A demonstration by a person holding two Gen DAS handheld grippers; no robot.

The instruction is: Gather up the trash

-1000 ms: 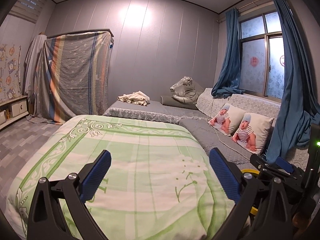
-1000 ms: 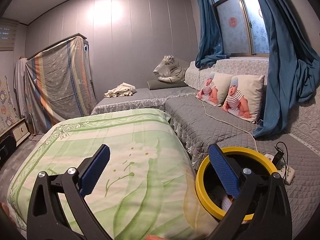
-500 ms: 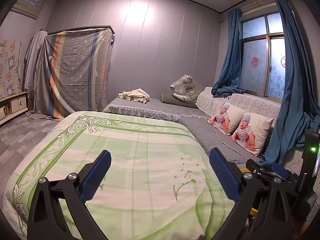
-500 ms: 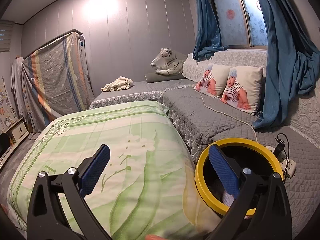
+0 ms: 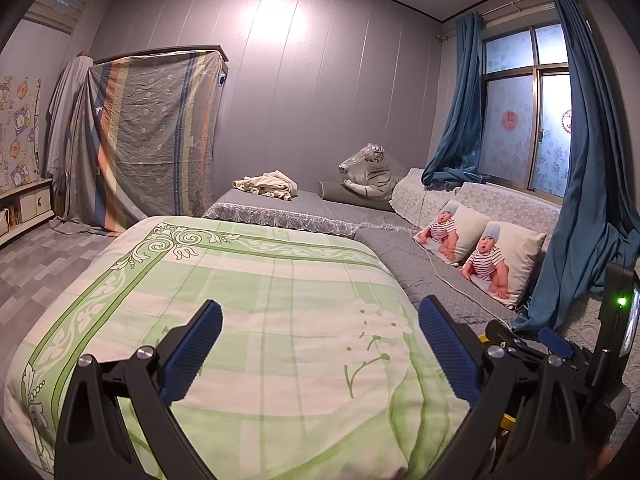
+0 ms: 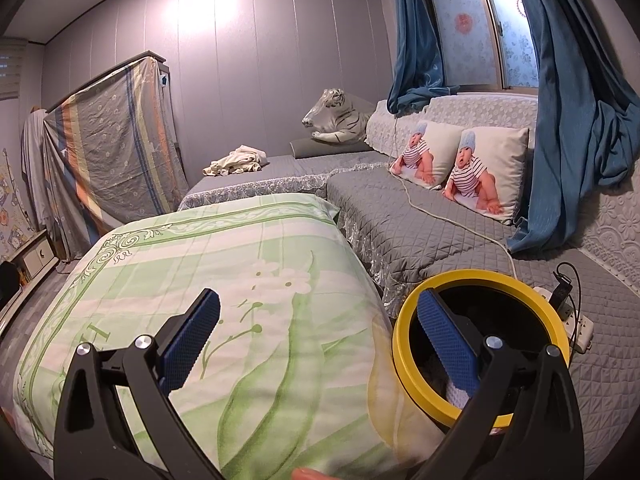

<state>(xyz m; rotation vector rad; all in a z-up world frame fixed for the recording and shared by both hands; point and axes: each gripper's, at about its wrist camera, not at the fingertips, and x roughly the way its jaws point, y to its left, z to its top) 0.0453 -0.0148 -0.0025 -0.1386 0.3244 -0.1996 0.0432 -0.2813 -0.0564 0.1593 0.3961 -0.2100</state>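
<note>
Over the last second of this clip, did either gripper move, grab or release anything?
Only small drifts of view: the left gripper tilted slightly down toward the green floral bedspread; the right gripper shifted, so the yellow-rimmed black bin appears slightly higher and larger. Nothing was grabbed or released. Both grippers stayed open and empty.

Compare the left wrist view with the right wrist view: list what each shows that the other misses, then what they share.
Only the left wrist view shows the right gripper from the side, with its green light. Only the right wrist view shows the yellow-rimmed bin opening, with something white inside, and the power strip. Both share the green bedspread, baby pillows, tiger plush, crumpled cloth and blue curtains.
</note>
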